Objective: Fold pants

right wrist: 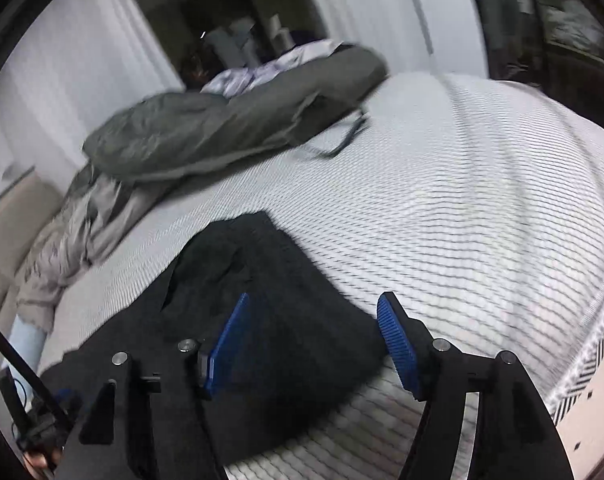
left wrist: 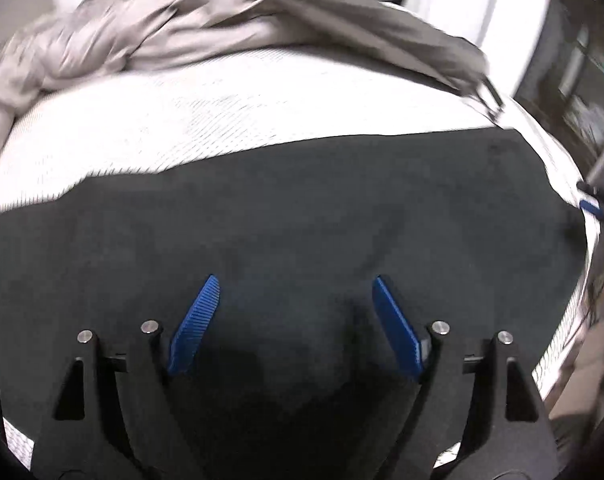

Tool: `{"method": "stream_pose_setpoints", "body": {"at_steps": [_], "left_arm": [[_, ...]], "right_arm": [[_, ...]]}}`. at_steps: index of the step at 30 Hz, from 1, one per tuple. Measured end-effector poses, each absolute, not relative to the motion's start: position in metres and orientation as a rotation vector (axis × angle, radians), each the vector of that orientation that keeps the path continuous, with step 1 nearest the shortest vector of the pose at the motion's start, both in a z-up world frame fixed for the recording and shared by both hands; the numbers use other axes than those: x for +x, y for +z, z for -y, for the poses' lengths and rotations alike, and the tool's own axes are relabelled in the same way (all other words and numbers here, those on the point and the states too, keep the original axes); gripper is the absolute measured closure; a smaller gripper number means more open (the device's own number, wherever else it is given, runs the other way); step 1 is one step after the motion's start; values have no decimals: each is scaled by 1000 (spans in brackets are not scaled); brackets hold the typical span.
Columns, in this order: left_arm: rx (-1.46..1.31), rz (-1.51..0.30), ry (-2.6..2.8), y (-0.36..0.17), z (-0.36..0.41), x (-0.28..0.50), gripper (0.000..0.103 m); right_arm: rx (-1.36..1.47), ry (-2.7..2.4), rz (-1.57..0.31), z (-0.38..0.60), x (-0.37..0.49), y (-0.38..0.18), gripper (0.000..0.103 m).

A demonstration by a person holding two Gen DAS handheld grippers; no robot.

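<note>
Left wrist: fingers (left wrist: pixel 396 328) spread wide above black pants (left wrist: pixel 302 208), empty.

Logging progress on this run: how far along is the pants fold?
Done: the black pants lie flat on the white mattress, apparently already folded over. In hand: nothing; the left gripper and the right gripper are both open above them. Left: any further folds; I can't tell how many.

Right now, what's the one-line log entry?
pants: flat on mattress | left gripper: open, empty | right gripper: open, empty | jacket: behind
</note>
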State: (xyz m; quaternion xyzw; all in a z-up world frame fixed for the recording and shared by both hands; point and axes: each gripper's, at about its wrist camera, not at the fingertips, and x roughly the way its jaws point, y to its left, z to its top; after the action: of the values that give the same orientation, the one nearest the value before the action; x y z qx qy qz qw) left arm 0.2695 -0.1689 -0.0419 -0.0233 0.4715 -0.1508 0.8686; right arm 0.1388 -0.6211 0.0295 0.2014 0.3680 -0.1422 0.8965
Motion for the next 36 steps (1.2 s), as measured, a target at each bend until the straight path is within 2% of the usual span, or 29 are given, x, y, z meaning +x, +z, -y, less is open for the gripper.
{"method": "stream_pose_setpoints", "body": {"at_steps": [3,7,9,11,14,15,17,18,19,22,23,26,28,30,31,32,36], "left_arm": [[-33,-1006,-276,-48,154,276,23],[-35,-1012,-300,-49,136,280,18],[-60,-1013,-297,-51,127,282,14],[-84,-1015,-282,-54,116,285,4],[-111,-999,-248,-51,96,293,3],[-133,-995,-224,-50,84,296,3],[-169,-992,-204,-50,66,304,3],[-198,-985,-185,-49,53,305,3],[-215,-980,-167,-48,44,307,3],[-240,-969,-112,-47,21,309,3],[-241,-969,-89,-47,13,309,3],[-238,-961,-49,-45,-2,306,3],[-220,-935,-19,-39,-19,301,3],[-213,-899,32,-32,-42,295,3],[-209,-890,64,-30,-51,291,3],[-203,-883,98,-29,-62,289,3],[-191,-865,247,-18,-119,290,3]], "right_arm": [[358,-265,-817,600,166,28,34],[250,-213,-875,577,206,29,20],[168,-235,-890,573,233,25,19],[37,-276,-944,571,265,16,19],[4,-245,-1034,577,305,-4,19],[14,-244,-1049,578,312,-8,28],[9,-253,-1067,577,322,-11,56],[-9,-250,-1044,574,320,-6,63],[-18,-236,-1014,569,318,-1,66],[-9,-272,-947,572,305,14,67],[21,-295,-950,580,300,14,66],[77,-391,-1049,595,309,-11,51],[97,-388,-1041,593,303,-13,48],[89,-401,-988,582,288,0,24],[87,-405,-952,576,276,8,19],[91,-390,-913,569,262,16,17],[148,-276,-856,537,220,27,16]]}}
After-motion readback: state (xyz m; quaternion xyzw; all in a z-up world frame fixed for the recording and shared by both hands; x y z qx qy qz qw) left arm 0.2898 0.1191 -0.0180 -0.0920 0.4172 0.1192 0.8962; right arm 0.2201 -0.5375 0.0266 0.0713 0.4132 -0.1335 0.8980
